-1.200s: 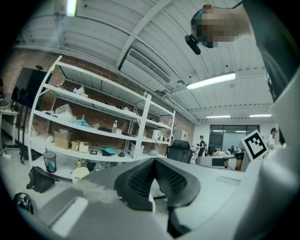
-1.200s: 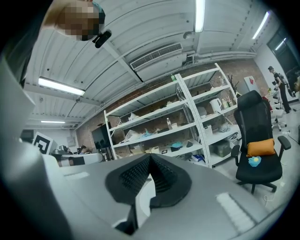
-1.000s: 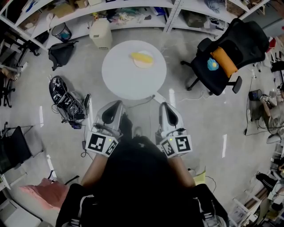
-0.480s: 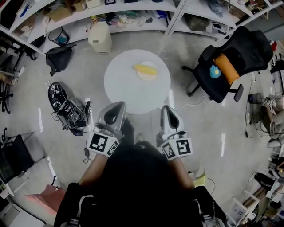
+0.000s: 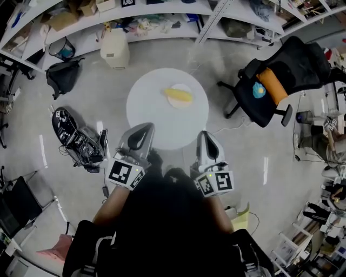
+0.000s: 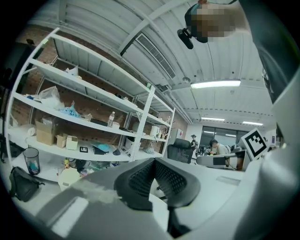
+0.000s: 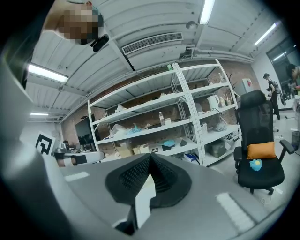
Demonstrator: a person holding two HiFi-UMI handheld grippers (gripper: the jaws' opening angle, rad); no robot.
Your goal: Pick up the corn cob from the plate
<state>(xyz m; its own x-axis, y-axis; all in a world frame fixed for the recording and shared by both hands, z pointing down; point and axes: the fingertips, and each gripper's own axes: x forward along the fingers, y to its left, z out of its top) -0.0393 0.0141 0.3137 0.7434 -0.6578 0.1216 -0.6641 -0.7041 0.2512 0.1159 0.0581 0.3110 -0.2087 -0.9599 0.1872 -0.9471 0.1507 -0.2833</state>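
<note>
1. The round white table (image 5: 154,116) stands on bare floor, which lies open round its near side from 3 to 9 o'clock. An office chair (image 5: 278,76) is at the table's 2 o'clock, well apart. The shelves (image 5: 140,16) run across at 12, with a beige bin (image 5: 114,48) at 11, a black bag (image 5: 62,76) at 10 and a tangle of cables (image 5: 78,138) at 8.
2. The corn cob (image 5: 178,95) lies crosswise on the plate (image 5: 182,106), at 1 o'clock on the tabletop and inside the far edge.
3. The left gripper (image 5: 145,127) overlaps the table rim at 7 o'clock, and the right gripper (image 5: 204,135) sits just at the rim at 4. Both are well apart from the plate. Both are closed and empty, the pads meeting at the tip (left pads (image 6: 140,180), right pads (image 7: 133,176)).
4. The person's dark head and shoulders cover the bottom of the head view, and the marker cubes hide the hands. In each gripper view the gripper's own body fills the lower half, so table and corn are blocked there. The shelf contents are too small to name.
5. A second ago the gripper tips only met the table's near edge in the head view. Now the table sits lower in the frame, under the left tip. The corn cob lies on its plate as before.
</note>
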